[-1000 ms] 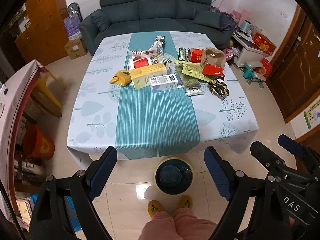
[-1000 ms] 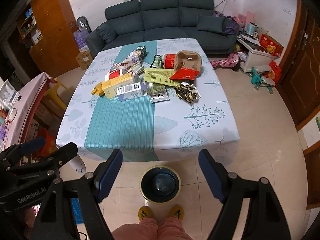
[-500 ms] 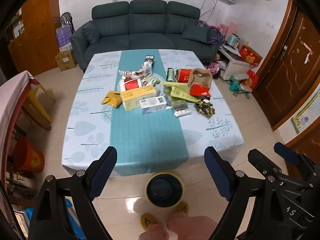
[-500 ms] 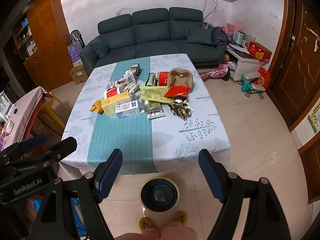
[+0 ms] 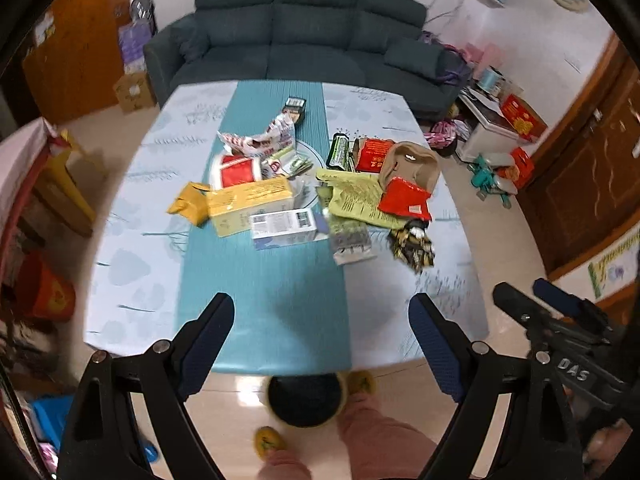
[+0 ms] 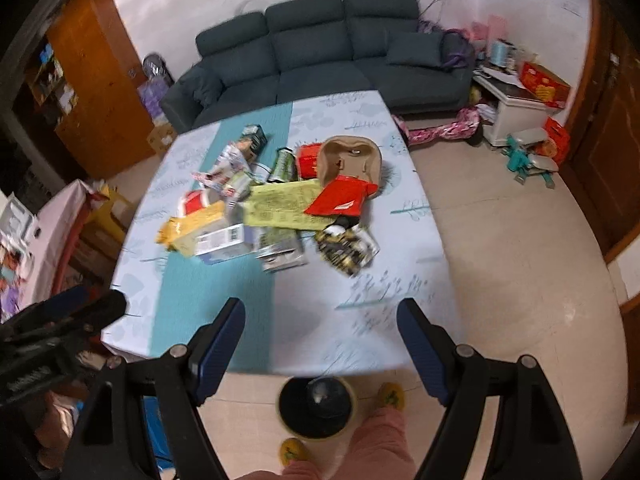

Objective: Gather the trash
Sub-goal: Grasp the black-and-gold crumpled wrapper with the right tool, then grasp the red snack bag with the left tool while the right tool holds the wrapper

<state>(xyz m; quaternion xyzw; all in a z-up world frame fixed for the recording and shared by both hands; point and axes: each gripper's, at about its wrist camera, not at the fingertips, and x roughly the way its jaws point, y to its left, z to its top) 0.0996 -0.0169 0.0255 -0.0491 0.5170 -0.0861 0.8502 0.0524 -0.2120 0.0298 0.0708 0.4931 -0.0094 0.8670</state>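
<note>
A heap of trash lies on the table [image 5: 132,240] [image 6: 384,292]: a yellow box [image 5: 252,204], a white box [image 5: 286,226] [image 6: 224,240], a red packet [image 5: 404,200] [image 6: 340,200], a yellow-green bag [image 5: 356,196] [image 6: 288,204], a brown tray [image 5: 410,164] [image 6: 348,156] and a black-gold wrapper [image 5: 412,244] [image 6: 346,250]. A yellow-rimmed bin with a dark liner [image 5: 306,400] [image 6: 318,404] stands on the floor at the table's near edge. My left gripper [image 5: 320,344] and right gripper [image 6: 320,344] are both open and empty, above the near table edge.
A dark sofa [image 5: 304,36] [image 6: 320,52] stands behind the table. The person's pink-trousered legs and yellow slippers [image 5: 360,382] [image 6: 390,394] are beside the bin. A small table with boxes [image 6: 516,108] and toys sit at right; a red bucket [image 5: 48,296] is at left.
Both grippers have moved forward toward the table; the trash heap looks larger and the bin has slid lower in view. Both grippers stay open.
</note>
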